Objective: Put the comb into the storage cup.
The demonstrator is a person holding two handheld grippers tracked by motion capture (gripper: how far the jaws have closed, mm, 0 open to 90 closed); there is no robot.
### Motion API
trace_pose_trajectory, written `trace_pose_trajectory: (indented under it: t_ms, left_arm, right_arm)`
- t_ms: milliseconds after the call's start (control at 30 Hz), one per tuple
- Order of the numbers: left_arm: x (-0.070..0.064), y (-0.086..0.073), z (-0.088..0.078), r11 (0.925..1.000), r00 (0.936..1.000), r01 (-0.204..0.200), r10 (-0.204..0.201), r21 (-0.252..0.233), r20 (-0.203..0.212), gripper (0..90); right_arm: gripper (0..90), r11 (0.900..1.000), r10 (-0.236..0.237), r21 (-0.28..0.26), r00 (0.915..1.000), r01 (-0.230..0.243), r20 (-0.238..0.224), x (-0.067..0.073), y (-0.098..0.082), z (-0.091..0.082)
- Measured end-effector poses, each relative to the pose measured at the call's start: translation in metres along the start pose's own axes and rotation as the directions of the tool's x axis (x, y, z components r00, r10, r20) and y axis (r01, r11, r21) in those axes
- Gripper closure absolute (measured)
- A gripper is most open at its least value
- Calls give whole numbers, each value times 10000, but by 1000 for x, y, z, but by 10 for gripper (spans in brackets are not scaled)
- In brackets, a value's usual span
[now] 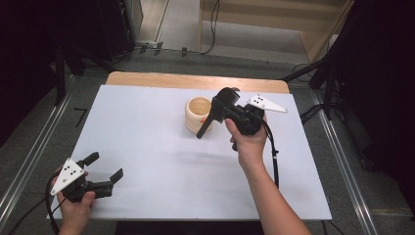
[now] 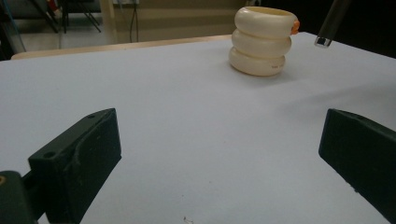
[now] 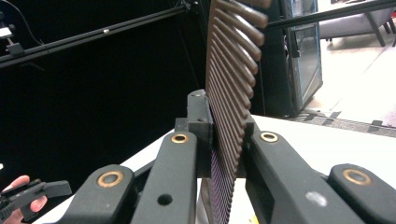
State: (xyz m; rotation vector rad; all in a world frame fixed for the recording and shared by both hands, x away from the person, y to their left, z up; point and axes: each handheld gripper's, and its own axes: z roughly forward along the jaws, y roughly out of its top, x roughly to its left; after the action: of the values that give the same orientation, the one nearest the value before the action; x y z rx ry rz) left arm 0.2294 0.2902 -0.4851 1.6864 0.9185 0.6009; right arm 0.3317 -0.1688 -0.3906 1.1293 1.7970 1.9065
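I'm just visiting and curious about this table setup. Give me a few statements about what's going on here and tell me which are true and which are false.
1. The right gripper is clamped on a dark slotted tool. True.
2. The left gripper holds the cream holder. False: its jaws stand wide apart with nothing between them, near the table's front left corner.
3. The cream holder looks like three stacked rings. True, as the left gripper view shows.
4. The holder lies tipped on its side. False: it stands upright on the white table.
5. The tool's handle slants down beside the holder. True.
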Motion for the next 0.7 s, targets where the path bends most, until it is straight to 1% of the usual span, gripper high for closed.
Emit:
trace_pose_trajectory:
  t_ms: [167, 267, 400, 500, 700]
  left_arm:
    - [0, -1, 1, 10000, 10000, 50, -50, 31, 36, 0]
    - [-1, -1, 2, 10000, 10000, 60, -60, -17, 71, 0]
    - [-1, -2, 2, 10000, 10000, 78, -78, 48, 60, 0]
    - [-2, -2, 3, 10000, 9999, 74, -75, 39, 149, 0]
    - [-2, -2, 4, 9999, 9998, 140, -140, 6, 174, 0]
  right_arm:
    - [825, 10000, -69, -65, 9999, 70, 77, -2, 3, 0]
    - [825, 9999, -21, -132, 10000, 22, 76, -3, 5, 0]
    - [825, 9998, 13, -202, 9999, -10, 139, -5, 8, 0]
    - [825, 9998, -77, -207, 9998, 80, 189, -6, 10, 1]
    - [825, 9996, -138, -239, 9996, 144, 251, -7, 15, 3]
